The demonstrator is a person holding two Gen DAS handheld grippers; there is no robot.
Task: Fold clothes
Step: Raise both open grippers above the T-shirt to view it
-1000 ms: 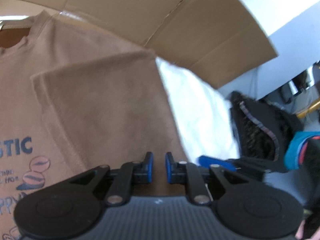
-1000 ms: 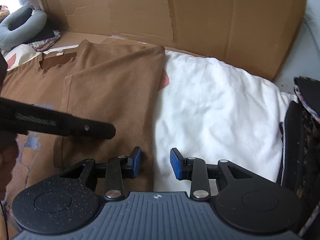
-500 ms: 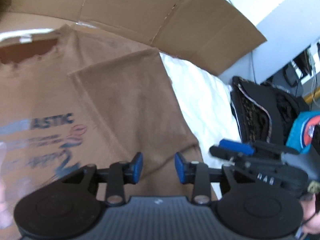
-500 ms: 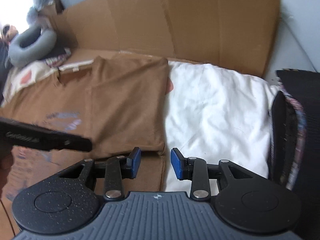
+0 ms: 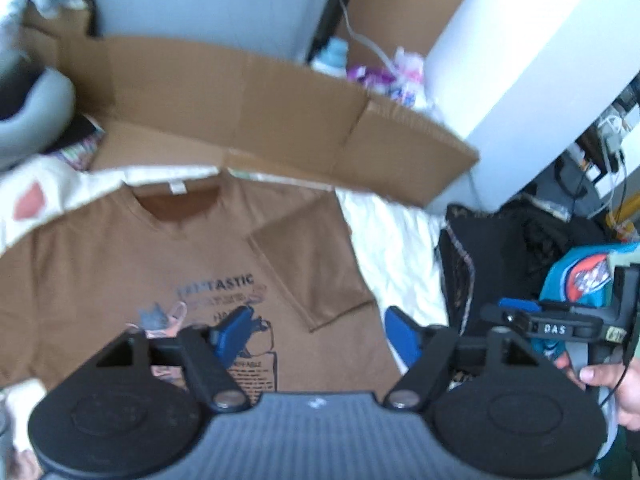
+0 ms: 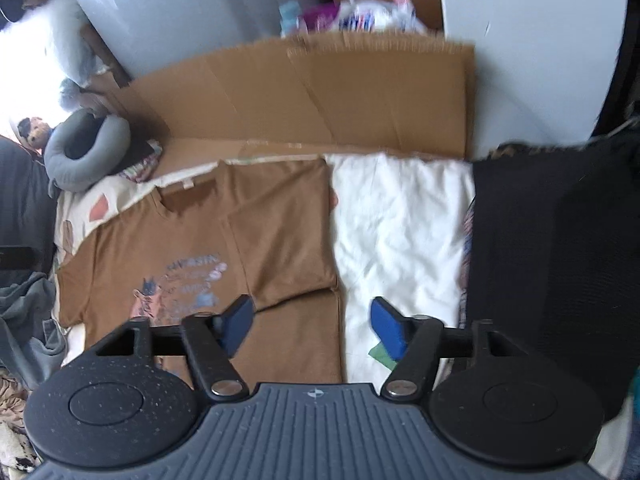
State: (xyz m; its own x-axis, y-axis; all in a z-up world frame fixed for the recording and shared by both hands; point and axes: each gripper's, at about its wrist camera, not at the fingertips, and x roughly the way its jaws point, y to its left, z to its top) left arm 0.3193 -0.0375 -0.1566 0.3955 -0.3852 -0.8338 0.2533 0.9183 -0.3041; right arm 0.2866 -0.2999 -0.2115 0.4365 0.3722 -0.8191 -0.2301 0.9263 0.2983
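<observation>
While both sets of jaws were opening with nothing between them, the left gripper (image 5: pixel 318 330) hung over the brown T-shirt (image 5: pixel 120 276) spread flat below, nearer its unfolded sleeve side than the right gripper (image 6: pixel 312 324).

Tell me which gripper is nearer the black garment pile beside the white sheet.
Right. The right gripper hangs over the brown T-shirt's folded edge and the white sheet, next to the black pile. The left gripper hangs over the shirt's print, farther away. Both jaws are opening, empty.
</observation>
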